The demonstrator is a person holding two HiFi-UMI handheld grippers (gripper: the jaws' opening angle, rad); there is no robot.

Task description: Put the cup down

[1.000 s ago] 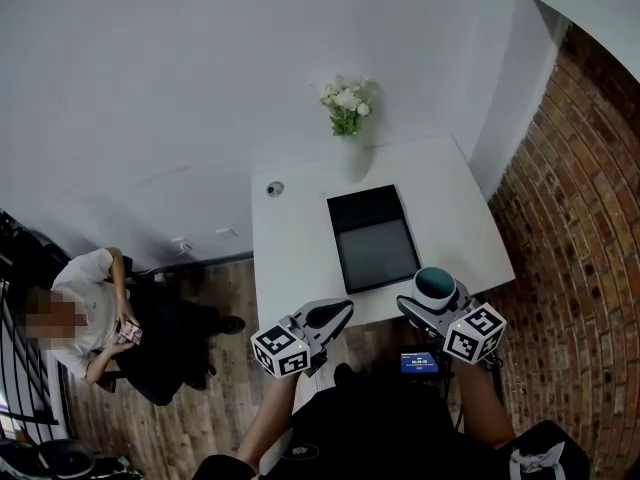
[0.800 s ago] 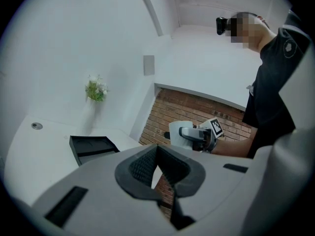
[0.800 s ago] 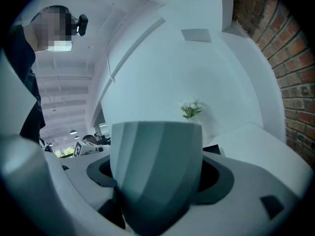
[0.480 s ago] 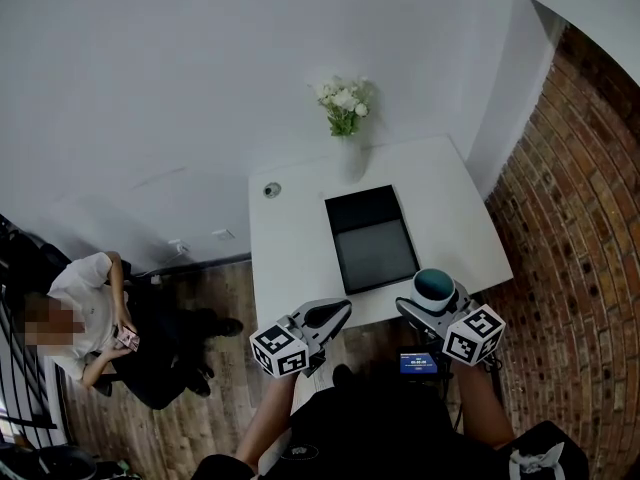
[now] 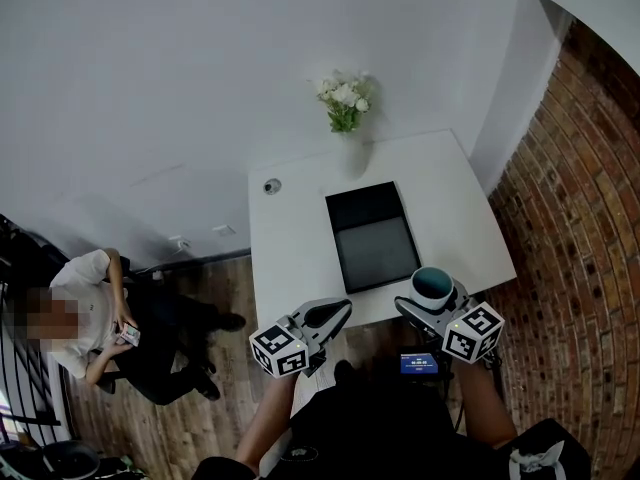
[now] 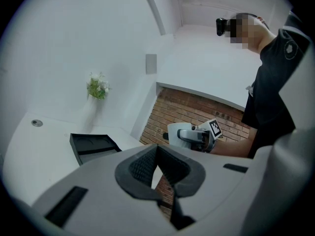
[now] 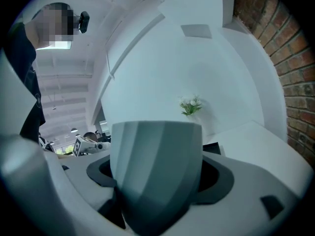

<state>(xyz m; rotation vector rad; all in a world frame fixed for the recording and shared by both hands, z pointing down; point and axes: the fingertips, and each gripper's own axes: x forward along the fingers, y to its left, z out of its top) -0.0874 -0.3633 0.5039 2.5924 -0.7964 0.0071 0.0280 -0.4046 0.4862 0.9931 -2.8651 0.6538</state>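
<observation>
The cup (image 7: 156, 168), grey-green with a dark teal inside, stands upright between the jaws of the right gripper (image 5: 424, 306), which are clamped on its sides. In the head view the cup (image 5: 433, 284) sits right over the near edge of the white table (image 5: 290, 253), toward the table's right corner. Whether it touches the tabletop I cannot tell.

The left gripper (image 5: 335, 315) is held off the table's near edge, left of the cup and apart from it. In the left gripper view its jaws are together, with nothing between them (image 6: 158, 175).

On the table, past the cup, a black tray (image 5: 372, 236) lies in the middle. At the table's far edge, against the white wall, stands a vase of white flowers (image 5: 345, 103). A small round thing (image 5: 271, 186) lies near the table's far left corner.

A brick wall (image 5: 580, 218) runs along the table's right side. Left of the table, on the wooden floor (image 5: 215, 408), a person (image 5: 95, 318) sits holding a phone.
</observation>
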